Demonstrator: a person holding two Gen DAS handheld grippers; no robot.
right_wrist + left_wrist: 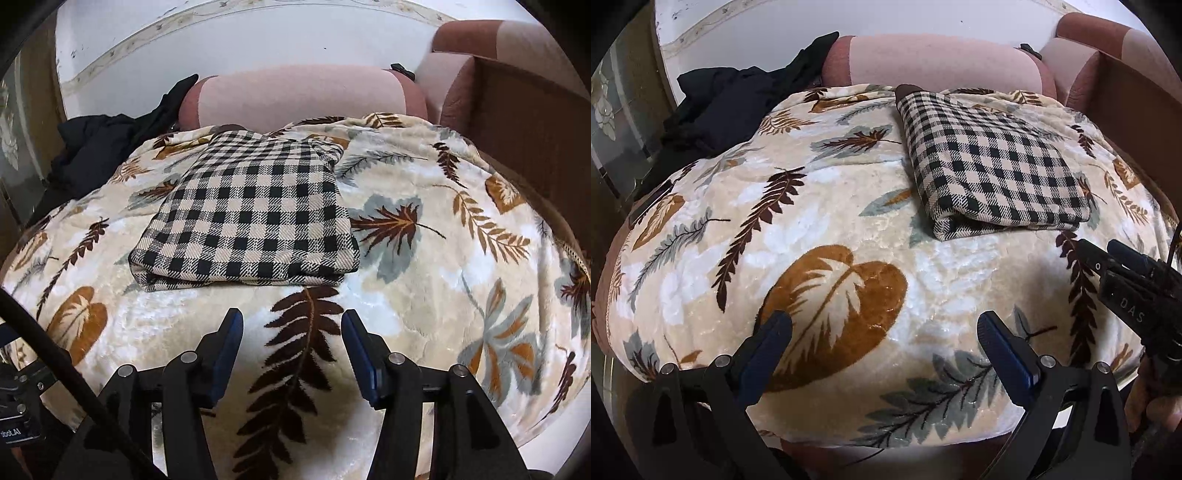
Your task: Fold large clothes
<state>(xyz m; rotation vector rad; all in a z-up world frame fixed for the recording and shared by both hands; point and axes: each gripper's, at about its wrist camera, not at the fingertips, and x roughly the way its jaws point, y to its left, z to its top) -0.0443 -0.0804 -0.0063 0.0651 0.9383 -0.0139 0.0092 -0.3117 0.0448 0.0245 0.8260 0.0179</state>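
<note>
Blue pads are seen on both pairs of black tongs. The left tongs (884, 332) are spread wide with nothing between the fingers, only the blanket (820, 236) below. The right tongs (291, 332) are likewise parted wide and empty, held just short of the folded checked garment (251, 218); no earlier view is given. In the left view the right tongs are cut off at the frame's right edge, so only part of them is made out.

The garment, a woven black-and-beige check, is folded into a thick rectangle and laid flat on the blanket, layered edges towards the cameras. Its far corner is partly tucked out of sight. The blanket is plush, cream, printed with brown, tan and grey leaves, and is draped over a sofa whose seat is hidden. A pink and rust back cushion (303, 96) is seen behind. A crumpled black garment (727, 107) is heaped at the left rear, its shape hard to read. A brown cardboard box (528, 122) stands at right, cut off.
</note>
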